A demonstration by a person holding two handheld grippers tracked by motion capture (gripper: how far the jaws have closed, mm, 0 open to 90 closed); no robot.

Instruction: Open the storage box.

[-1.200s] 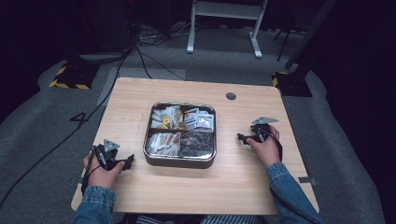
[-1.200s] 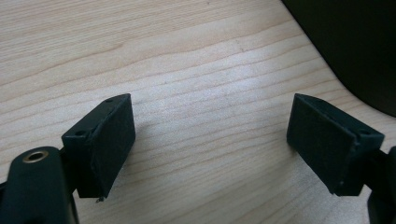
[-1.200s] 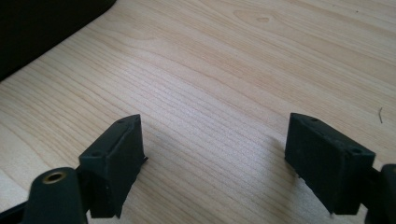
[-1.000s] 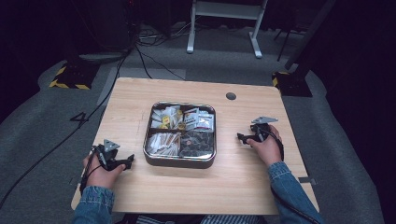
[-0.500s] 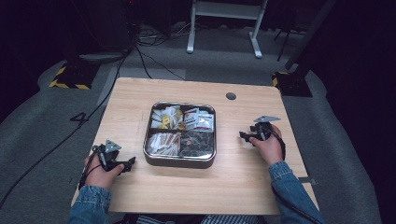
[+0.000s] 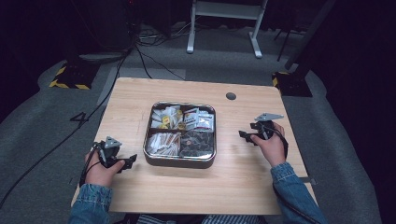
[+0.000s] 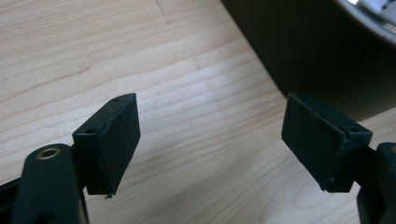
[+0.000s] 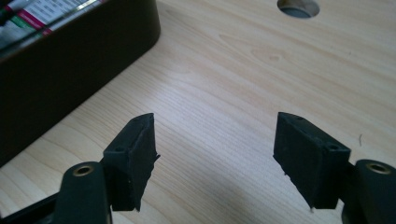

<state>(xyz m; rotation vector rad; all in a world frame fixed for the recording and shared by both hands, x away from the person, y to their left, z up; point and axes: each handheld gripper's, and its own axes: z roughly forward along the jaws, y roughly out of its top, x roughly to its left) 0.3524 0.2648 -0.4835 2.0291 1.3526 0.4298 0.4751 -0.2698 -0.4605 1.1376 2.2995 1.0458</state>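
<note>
High view: tray (image 6: 180,161) at frame centre, left gripper (image 6: 128,161) lower left, right gripper (image 6: 243,136) right of centre.
Left gripper view: jaws apart and empty, just closing slightly, tray at upper right. Right gripper view: jaws apart and empty, just widening, tray upper left, table (image 8: 243,74) beneath.

Your left hand-held gripper (image 6: 122,162) sits low at your left, jaws wide apart with nothing between them, having just narrowed slightly. Your right hand-held gripper (image 6: 246,136) points inward from your right, jaws spread and empty, having just been widening. Both denim-sleeved forearms reach forward.
</note>
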